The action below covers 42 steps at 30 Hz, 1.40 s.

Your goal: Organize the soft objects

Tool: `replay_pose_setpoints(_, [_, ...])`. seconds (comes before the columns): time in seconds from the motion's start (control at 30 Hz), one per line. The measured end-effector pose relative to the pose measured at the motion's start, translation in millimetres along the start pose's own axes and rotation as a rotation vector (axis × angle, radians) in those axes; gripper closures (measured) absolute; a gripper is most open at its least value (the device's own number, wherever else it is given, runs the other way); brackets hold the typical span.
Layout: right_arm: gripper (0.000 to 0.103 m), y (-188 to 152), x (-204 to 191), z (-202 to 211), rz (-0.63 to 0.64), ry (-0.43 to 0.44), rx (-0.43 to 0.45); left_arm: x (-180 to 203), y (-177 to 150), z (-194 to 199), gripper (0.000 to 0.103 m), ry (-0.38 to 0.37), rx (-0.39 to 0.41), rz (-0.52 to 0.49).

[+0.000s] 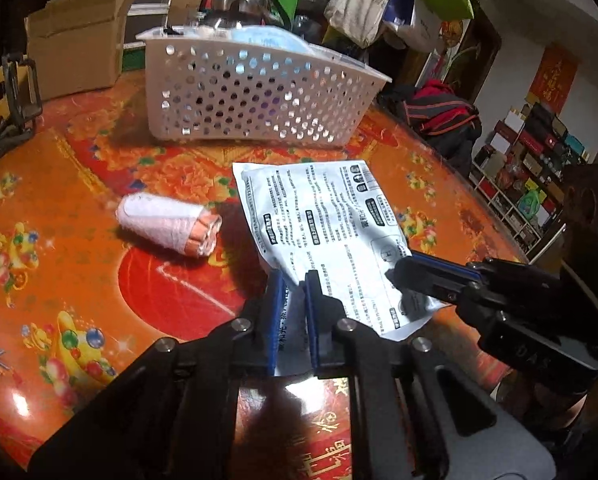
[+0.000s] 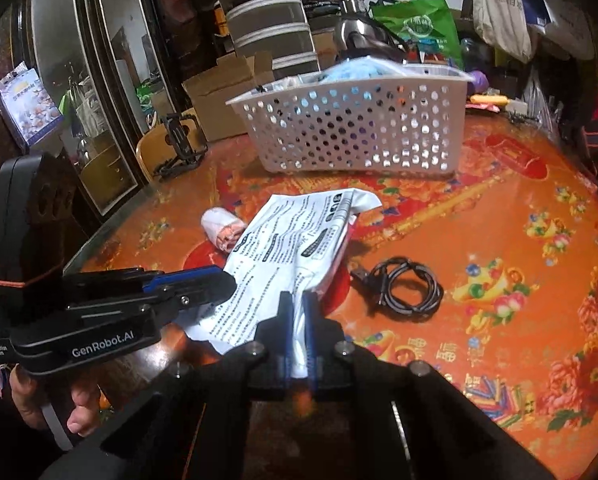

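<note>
- The left gripper (image 1: pixel 293 280) is closed on the near edge of the white printed pouch (image 1: pixel 331 232); the pouch material is pinched between its blue pads (image 1: pixel 275 308).
- The right gripper (image 2: pixel 297 300) is likewise closed on the same pouch (image 2: pixel 283 256), clamping a bunched fold of it near the edge closest to the camera.
- The two grippers hold the pouch at points near one another. In the left wrist view, the right gripper (image 1: pixel 403 276) enters from the right and meets the pouch at its right near corner.
- The pouch sits between the near table edge and the white perforated basket (image 1: pixel 259 92). Whether its far end rests on the red patterned table (image 1: pixel 79 184) or is lifted clear cannot be determined.
- The basket stands at the far side of the table. It already contains a light blue soft item (image 2: pixel 355 70); other contents are visible through the holes but cannot be identified.
- A rolled white cloth bundle (image 1: pixel 167 224) lies on the table just left of the pouch, apart from both grippers.
- A coiled black cable (image 2: pixel 403 288) lies on the table to the right of the pouch.
- Progress assessment: partly complete. At least one soft item is stowed. The pouch is in hand but not yet in the basket, and the cloth bundle is untouched.
- Remaining work, as judged: carry the pouch far and release it over the basket, then collect the bundle.
</note>
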State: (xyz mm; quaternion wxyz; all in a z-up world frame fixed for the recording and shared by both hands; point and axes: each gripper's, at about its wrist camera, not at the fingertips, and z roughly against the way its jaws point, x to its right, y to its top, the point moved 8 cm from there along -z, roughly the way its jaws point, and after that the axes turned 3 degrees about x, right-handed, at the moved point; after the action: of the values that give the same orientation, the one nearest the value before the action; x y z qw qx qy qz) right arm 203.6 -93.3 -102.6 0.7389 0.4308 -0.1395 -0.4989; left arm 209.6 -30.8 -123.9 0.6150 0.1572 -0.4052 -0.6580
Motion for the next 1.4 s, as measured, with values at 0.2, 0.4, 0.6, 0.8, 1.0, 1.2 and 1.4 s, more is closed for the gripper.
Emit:
replay_pose_setpoints(0.2, [0.099,17,-4,10,0.024,0.000,0.034,5,22,14,0.093,-0.004,0.046,-0.018])
replay_pose_setpoints(0.4, [0.099,47,-8,26,0.056,-0.005,0.094,12,56,32,0.093,-0.004,0.105,-0.043])
replay_pose_setpoints(0.6, [0.099,86,-13,42,0.096,-0.010,0.161,19,101,48,0.094,-0.002,0.169,-0.077])
replay_pose_setpoints(0.8, [0.099,133,-12,50,0.136,-0.032,0.216,28,156,57,0.095,0.031,0.240,-0.115])
replay_pose_setpoints(1.0, [0.101,190,-6,46,0.160,-0.048,0.266,35,221,45,0.103,0.077,0.296,-0.171])
replay_pose_setpoints(1.2, [0.103,220,35,-35,0.113,-0.099,0.144,-5,253,-33,0.103,0.154,0.166,-0.091])
replay_pose_setpoints(1.4, [0.103,208,56,-54,0.086,-0.118,0.130,-24,245,-34,0.103,0.150,0.169,-0.072])
